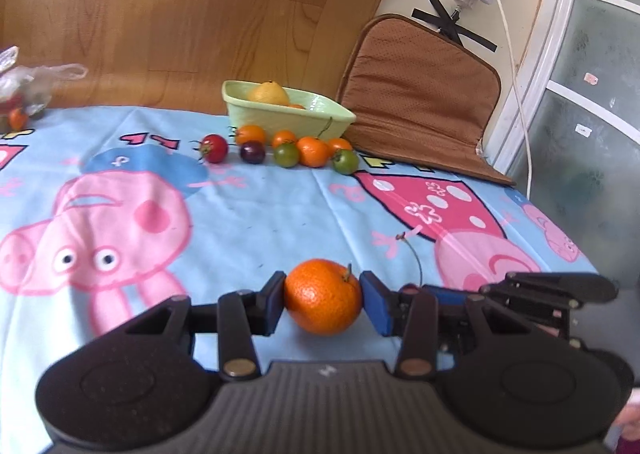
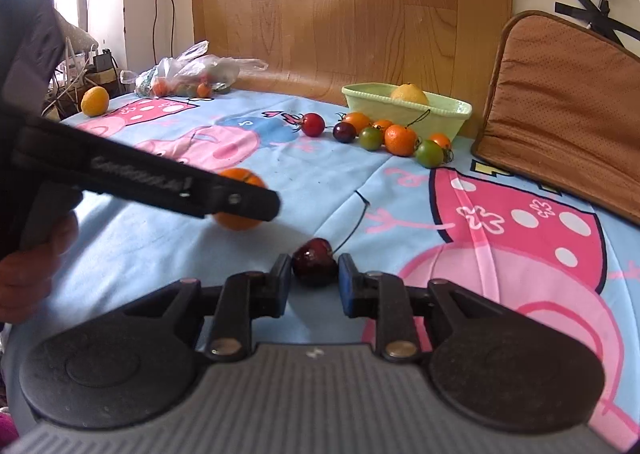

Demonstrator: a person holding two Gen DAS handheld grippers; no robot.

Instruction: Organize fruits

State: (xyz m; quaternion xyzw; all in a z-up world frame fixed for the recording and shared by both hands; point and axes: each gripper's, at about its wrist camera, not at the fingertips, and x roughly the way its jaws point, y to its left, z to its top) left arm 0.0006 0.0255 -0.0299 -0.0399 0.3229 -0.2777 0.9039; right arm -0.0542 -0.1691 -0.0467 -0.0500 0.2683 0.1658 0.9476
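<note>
Pinched between my left gripper's (image 1: 323, 300) blue pads, one round orange mandarin (image 1: 322, 296) rests on the cartoon-printed blue cloth (image 1: 256, 213). My right gripper (image 2: 314, 280) clamps a dark red cherry (image 2: 314, 268); at twelve o'clock sits a pale green dish (image 2: 404, 109).

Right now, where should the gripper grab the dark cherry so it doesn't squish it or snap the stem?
Grip the cherry across its round middle, coming in low from the near side, as the right gripper does. Its long stem sticks up and away toward the far right, so pads on the left and right flanks stay clear of it. Squeeze gently; it looks soft.
</note>
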